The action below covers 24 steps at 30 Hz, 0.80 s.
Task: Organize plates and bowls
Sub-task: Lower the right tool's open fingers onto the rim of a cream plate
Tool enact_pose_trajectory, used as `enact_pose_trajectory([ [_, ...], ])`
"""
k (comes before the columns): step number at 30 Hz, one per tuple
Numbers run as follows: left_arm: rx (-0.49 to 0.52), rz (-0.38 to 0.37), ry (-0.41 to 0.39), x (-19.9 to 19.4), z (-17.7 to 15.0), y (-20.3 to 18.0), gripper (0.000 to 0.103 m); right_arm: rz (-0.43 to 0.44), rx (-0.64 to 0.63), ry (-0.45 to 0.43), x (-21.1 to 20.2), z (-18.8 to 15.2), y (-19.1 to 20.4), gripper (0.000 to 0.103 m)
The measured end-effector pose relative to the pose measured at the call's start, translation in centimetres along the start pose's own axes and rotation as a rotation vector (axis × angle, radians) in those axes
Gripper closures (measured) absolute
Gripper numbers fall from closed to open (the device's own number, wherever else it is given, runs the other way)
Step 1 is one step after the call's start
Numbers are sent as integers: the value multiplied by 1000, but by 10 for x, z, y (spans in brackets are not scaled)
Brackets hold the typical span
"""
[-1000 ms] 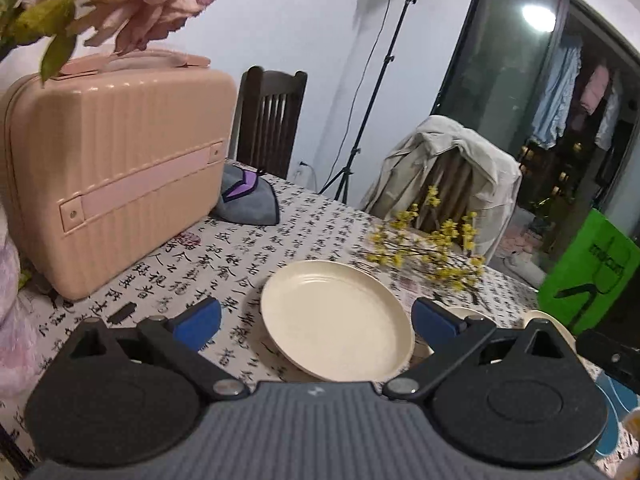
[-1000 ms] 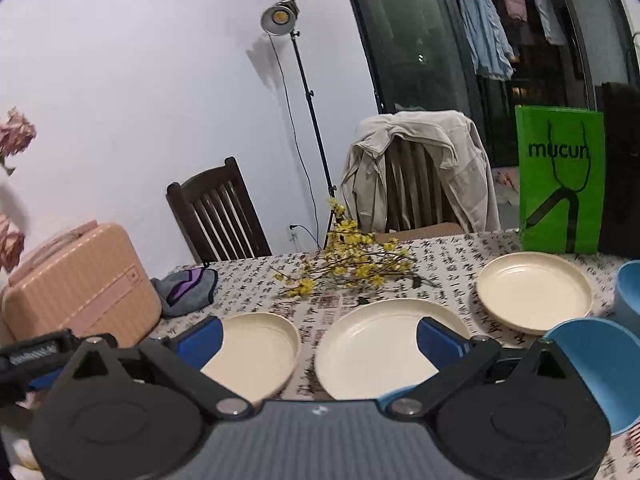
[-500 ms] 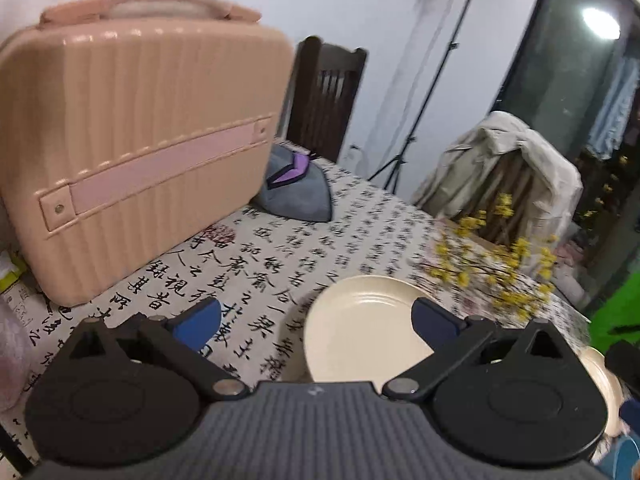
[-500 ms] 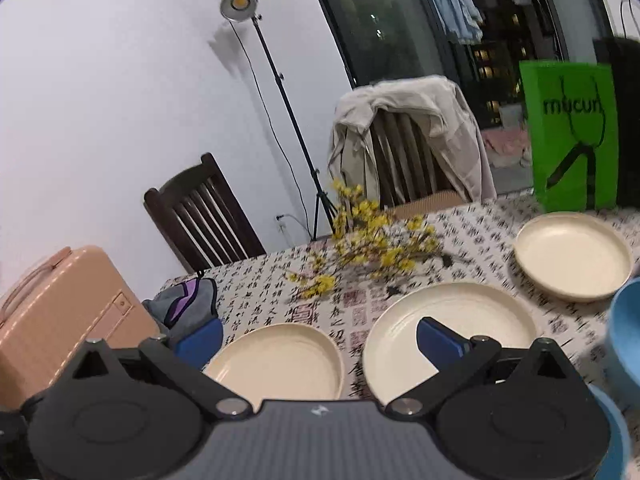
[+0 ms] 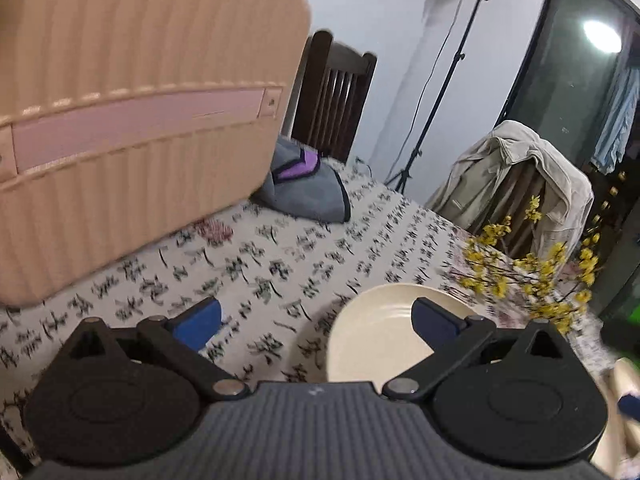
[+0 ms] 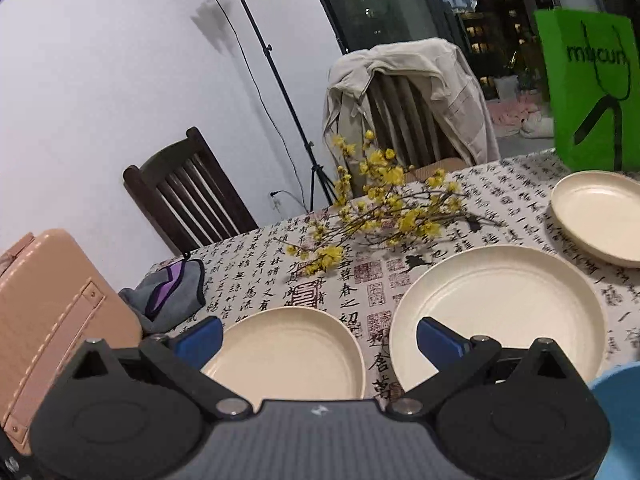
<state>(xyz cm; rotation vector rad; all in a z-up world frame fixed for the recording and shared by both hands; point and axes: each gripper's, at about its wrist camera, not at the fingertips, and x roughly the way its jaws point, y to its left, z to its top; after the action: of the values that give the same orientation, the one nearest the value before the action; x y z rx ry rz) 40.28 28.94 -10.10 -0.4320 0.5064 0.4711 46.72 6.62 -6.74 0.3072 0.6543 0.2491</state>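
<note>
Three cream plates lie on the calligraphy-print tablecloth [image 6: 260, 276]. In the right wrist view a small one [image 6: 292, 356] sits near left, a large one [image 6: 504, 308] in the middle and another small one [image 6: 600, 216] at far right. A blue bowl [image 6: 620, 420] shows at the lower right corner. My right gripper [image 6: 318, 336] hangs open over the near-left plate, its right finger over the large plate's rim. In the left wrist view my left gripper [image 5: 316, 320] is open above the cloth, with one cream plate [image 5: 380, 336] under its right finger.
A pink hard case [image 5: 120, 120] stands close at left with a grey and purple pouch [image 5: 308, 188] beside it. Yellow flower sprigs [image 6: 380, 216] lie across the table's middle. A green bag [image 6: 588, 88] stands at back right. Two chairs [image 6: 192, 196] and a lamp stand [image 6: 272, 80] are behind.
The left gripper has swung left and closer to the pink case, so the plate now sits under its right finger. The right gripper has moved forward and lower toward the plates.
</note>
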Motion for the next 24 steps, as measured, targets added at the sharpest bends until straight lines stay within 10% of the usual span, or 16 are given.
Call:
enact_pose_trajectory([
  [10,54,24,-57,0,-14,-10,0,-18,-6,31,33,-8,-12,1],
  [24,17,31,44,24,-22,-2,0,-87,-176,41,65,-36,0,30],
])
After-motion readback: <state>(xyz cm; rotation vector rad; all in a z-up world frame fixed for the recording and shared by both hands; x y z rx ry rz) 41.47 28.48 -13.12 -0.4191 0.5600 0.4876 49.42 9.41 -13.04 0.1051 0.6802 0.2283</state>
